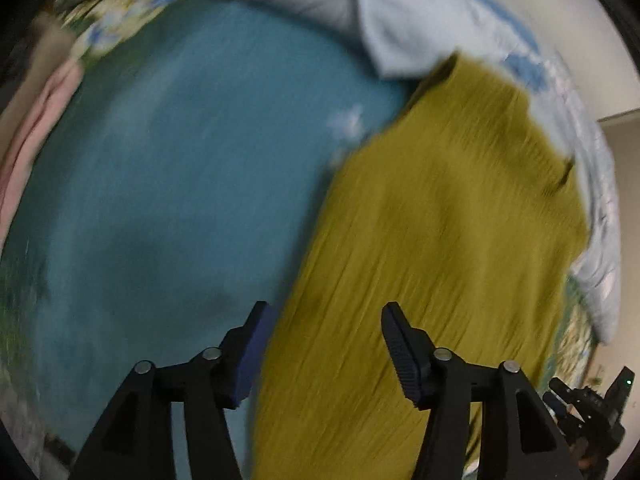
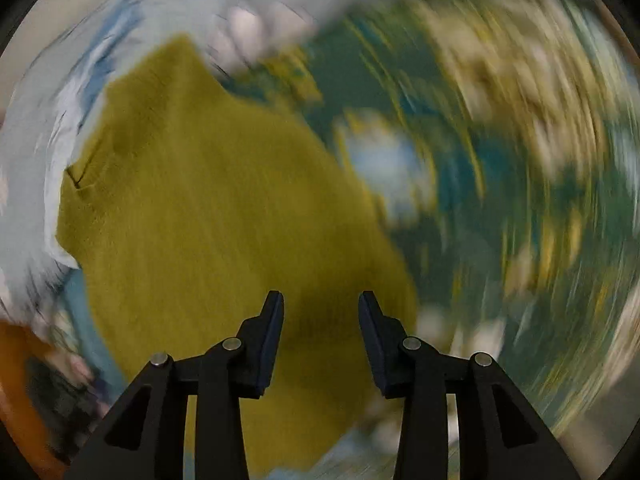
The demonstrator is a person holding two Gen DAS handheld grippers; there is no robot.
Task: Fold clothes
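The left gripper (image 1: 324,312) stands with its jaws wide apart and nothing between them, above the edge where the olive-yellow garment (image 1: 440,240) meets the teal bed sheet (image 1: 160,180). The right gripper (image 2: 320,300) is likewise spread and empty, over the same garment (both views are blurred). The garment lies flat on the sheet, its far edge against a pale blue quilt (image 1: 420,20) bunched along the bed's far side.

Black tongs (image 1: 324,310) (silver rivets), dark blue ribbed pads (image 1: 404,354)
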